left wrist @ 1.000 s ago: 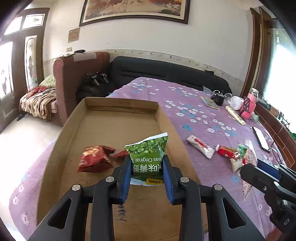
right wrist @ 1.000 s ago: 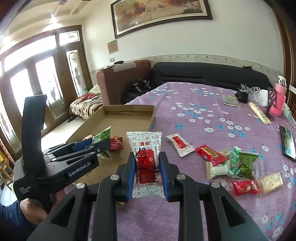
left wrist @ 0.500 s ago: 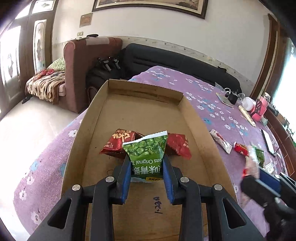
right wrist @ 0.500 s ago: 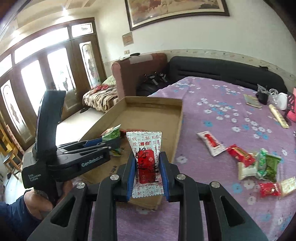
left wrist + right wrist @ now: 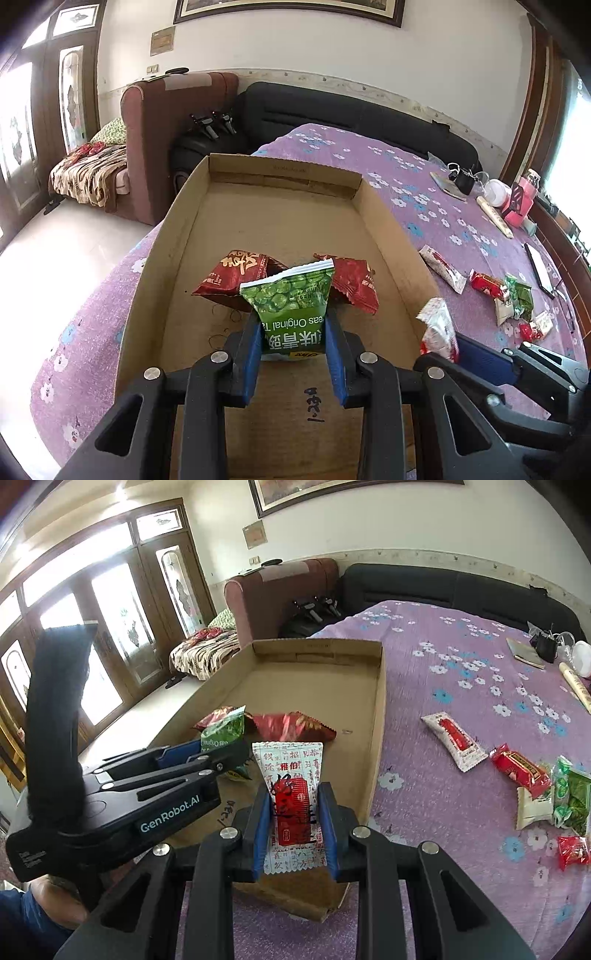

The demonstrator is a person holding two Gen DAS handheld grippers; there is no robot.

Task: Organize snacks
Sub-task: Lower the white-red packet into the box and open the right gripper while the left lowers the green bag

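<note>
My left gripper [image 5: 293,328] is shut on a green pea packet [image 5: 291,299], held over the near half of the shallow cardboard tray [image 5: 380,206]. Two dark red snack packets [image 5: 231,273] lie on the tray floor just beyond it. My right gripper [image 5: 293,812] is shut on a white packet with red print [image 5: 291,775], hanging above the tray's near right corner. In the right wrist view the left gripper [image 5: 221,753] with its green packet [image 5: 223,731] sits to the left, a hand [image 5: 55,897] under it. In the left wrist view the right gripper [image 5: 448,347] enters from the lower right.
Loose snack packets [image 5: 454,740] lie scattered on the purple flowered cloth [image 5: 461,657] right of the tray. A phone [image 5: 537,269], a pink bottle [image 5: 519,201] and small items sit at the far right. A red armchair [image 5: 173,129] and black sofa [image 5: 351,114] stand behind.
Both grippers moved left and lower over the tray with their packets. The green packet now hangs in front of the red packets; the white packet has come from over the cloth to the tray's near corner.
</note>
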